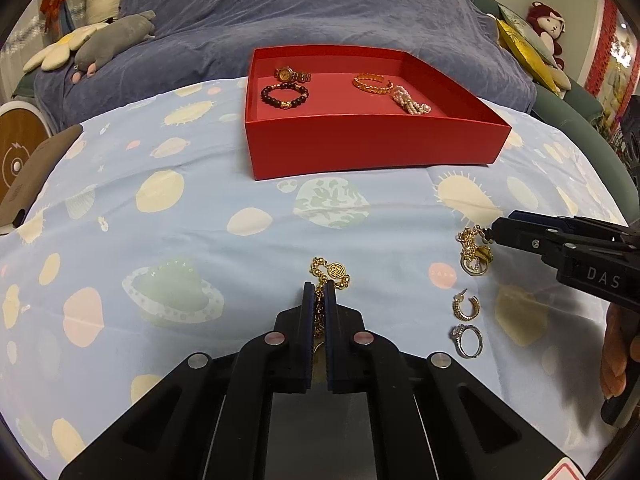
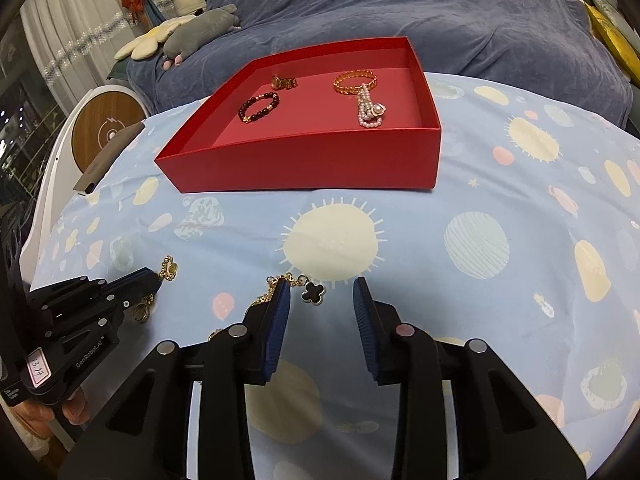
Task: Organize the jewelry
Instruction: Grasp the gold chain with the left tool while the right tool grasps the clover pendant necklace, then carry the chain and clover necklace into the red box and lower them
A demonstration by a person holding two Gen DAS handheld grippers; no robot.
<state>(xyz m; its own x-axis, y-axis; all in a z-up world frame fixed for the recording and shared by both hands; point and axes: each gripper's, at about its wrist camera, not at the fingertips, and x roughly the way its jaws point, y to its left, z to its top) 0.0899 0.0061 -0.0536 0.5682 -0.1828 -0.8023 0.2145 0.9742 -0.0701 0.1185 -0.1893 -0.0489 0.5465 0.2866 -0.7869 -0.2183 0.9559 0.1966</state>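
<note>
A red open box (image 1: 372, 148) (image 2: 304, 160) stands on the patterned sheet and holds a watch (image 1: 292, 75), a dark bead bracelet (image 1: 285, 95), a gold bangle (image 1: 372, 83) and a pearl piece (image 1: 412, 102). My left gripper (image 1: 319, 286) (image 2: 154, 278) is shut on a gold chain bracelet (image 1: 332, 274) with a round charm. My right gripper (image 2: 322, 292) (image 1: 494, 228) is open, its left finger beside a gold chain with a black clover charm (image 2: 313, 292) (image 1: 474, 250). A gold hoop earring (image 1: 466, 306) and a silver ring (image 1: 466, 340) lie close by.
A blue-grey blanket (image 1: 320, 12) with plush toys (image 1: 116, 40) lies behind the box. A brown flat case (image 1: 36, 176) rests at the sheet's left edge beside a round wooden-faced device (image 2: 106, 128).
</note>
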